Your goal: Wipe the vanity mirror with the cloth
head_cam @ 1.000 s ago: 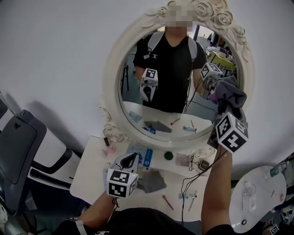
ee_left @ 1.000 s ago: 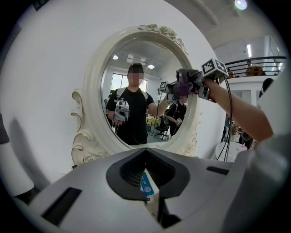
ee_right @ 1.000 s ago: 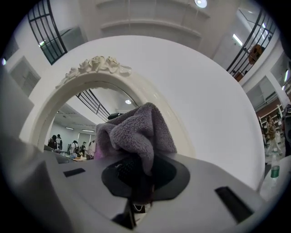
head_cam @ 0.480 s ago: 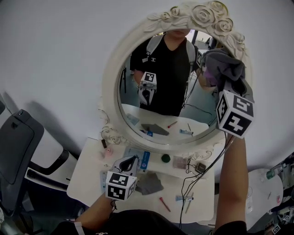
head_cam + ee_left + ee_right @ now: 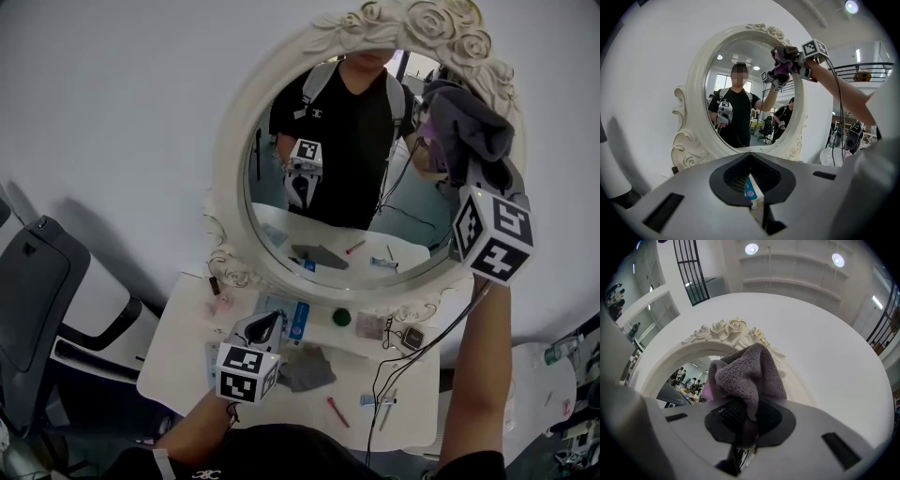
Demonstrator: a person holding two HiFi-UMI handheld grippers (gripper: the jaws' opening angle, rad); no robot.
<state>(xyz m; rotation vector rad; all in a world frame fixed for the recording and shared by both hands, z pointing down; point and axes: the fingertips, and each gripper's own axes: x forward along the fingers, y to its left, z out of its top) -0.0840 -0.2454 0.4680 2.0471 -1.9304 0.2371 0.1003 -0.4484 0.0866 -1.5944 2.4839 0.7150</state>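
One cloth point(image 5: 471, 120), clamped in right hand-held gripper point(image 5: 462, 167), at vanity mirror point(image 5: 361, 220) upper-right edge; rest lies left and below. Left hand-held gripper point(image 5: 265, 328) closed, empty, over surface point(image 5: 178, 349).

The head view looks steeply down on counter point(image 5: 183, 349) and mirror point(image 5: 281, 216). Both gripper views share that mirror: left from low, right close under its crest point(image 5: 733, 327)

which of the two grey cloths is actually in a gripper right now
The cloth bunched in the right gripper, up at the upper right edge of the mirror. The second cloth lies flat on the vanity table, held by nothing.
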